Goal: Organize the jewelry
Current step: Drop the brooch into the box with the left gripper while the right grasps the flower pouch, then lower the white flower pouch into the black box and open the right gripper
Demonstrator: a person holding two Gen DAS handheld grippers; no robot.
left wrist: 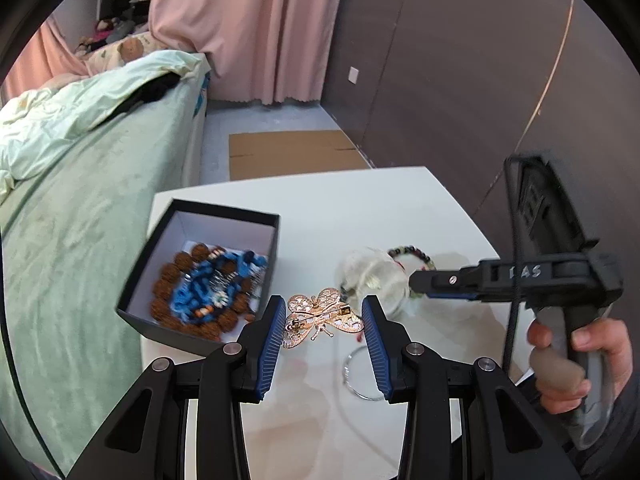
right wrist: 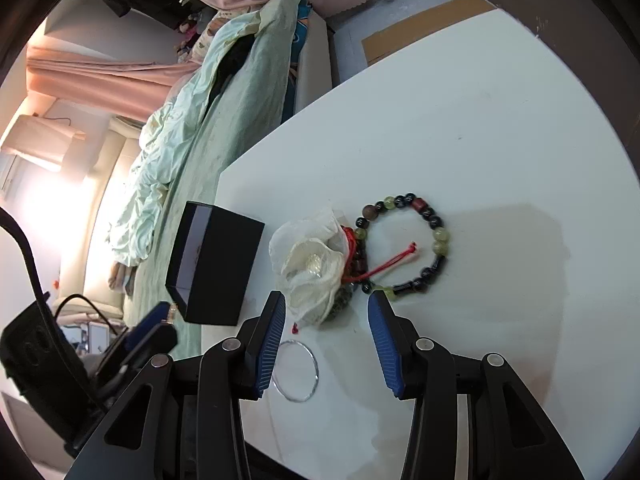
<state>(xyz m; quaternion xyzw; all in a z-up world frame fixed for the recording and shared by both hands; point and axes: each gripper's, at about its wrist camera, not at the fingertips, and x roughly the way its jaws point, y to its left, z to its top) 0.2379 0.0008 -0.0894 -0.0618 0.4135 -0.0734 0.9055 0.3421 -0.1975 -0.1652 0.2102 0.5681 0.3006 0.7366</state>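
Note:
My left gripper is shut on a gold butterfly brooch and holds it above the white table, just right of the open black box. The box holds brown beads and blue jewelry. My right gripper is open and empty, low over a white fabric flower tied with red cord. A beaded bracelet lies right of the flower. A thin silver bangle lies on the table under the right gripper's left finger.
A bed with a green cover runs along the table's left side. Flat cardboard lies on the floor beyond the table. A dark wall stands at the right. The black box also shows in the right wrist view.

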